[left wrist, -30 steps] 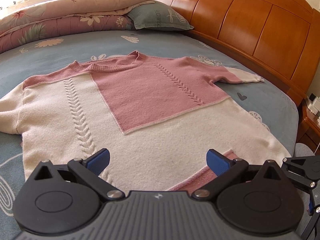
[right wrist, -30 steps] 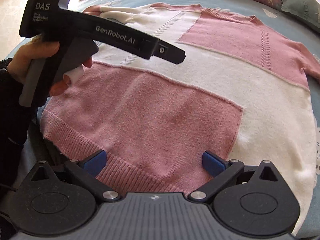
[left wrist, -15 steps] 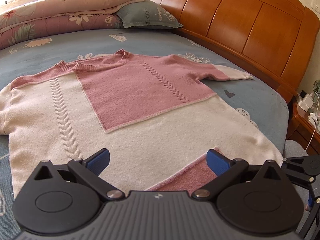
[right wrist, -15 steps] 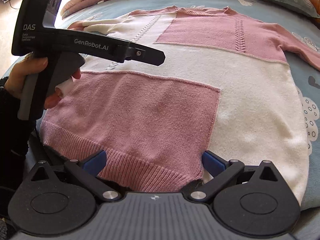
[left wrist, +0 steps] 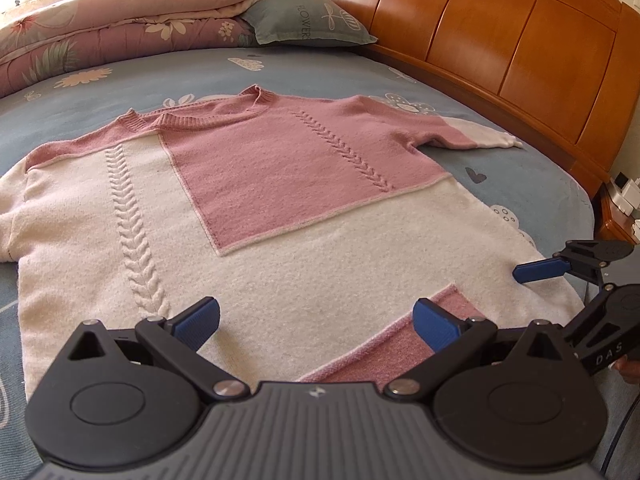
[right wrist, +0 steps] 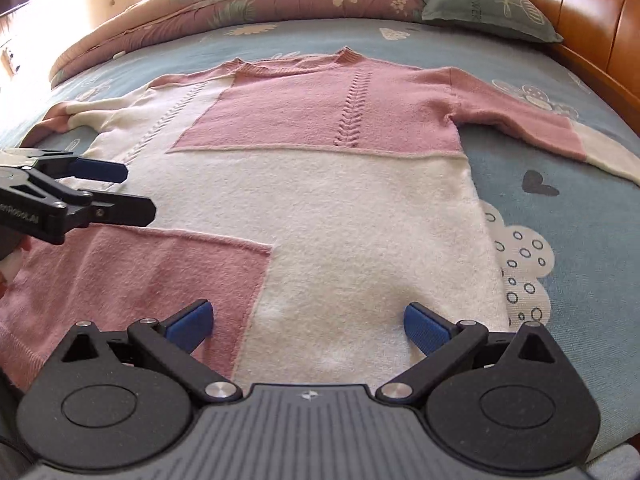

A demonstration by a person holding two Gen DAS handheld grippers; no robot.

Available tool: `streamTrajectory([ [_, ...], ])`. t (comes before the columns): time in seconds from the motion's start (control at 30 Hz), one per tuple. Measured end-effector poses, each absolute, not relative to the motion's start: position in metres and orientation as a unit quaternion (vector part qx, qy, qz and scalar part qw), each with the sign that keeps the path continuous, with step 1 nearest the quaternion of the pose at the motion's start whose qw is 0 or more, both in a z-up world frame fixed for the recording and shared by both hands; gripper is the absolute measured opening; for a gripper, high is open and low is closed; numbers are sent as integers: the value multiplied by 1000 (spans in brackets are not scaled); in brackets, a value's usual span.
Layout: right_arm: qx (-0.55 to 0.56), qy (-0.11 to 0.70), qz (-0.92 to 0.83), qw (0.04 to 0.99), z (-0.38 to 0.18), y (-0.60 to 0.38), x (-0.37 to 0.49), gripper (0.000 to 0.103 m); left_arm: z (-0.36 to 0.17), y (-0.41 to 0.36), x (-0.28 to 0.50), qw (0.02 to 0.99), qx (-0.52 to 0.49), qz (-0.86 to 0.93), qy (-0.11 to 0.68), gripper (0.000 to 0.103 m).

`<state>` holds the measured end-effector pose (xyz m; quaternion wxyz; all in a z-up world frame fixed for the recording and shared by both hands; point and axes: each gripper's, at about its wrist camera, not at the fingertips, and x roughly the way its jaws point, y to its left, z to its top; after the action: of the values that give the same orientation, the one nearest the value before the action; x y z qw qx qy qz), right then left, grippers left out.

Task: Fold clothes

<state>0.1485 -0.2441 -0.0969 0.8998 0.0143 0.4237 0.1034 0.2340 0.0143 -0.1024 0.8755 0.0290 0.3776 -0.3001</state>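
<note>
Beside the sweater (left wrist: 304, 240), right tool (left wrist: 536, 272) newly visible.

Pink-and-cream sweater (left wrist: 280, 216) flat on bed

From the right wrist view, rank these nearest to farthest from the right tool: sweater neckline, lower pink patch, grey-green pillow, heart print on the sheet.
From the right tool, both tools open:
1. Lower pink patch, just ahead, to the left.
2. Heart print, on the sheet to the right of the sweater.
3. Sweater neckline, at the far end, centre.
4. Grey-green pillow, far right by the headboard.
</note>
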Motion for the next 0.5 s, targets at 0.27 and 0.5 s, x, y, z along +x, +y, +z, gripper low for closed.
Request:
streamTrajectory([
  [0.27, 87, 435, 62, 894, -87, -289, 133, 103, -107, 14, 239, 874, 28, -295, 385, 102],
  [0.5, 102, 471, 115, 869, -86, -258, 116, 103, -109, 11, 239, 874, 36, -291, 388, 102],
])
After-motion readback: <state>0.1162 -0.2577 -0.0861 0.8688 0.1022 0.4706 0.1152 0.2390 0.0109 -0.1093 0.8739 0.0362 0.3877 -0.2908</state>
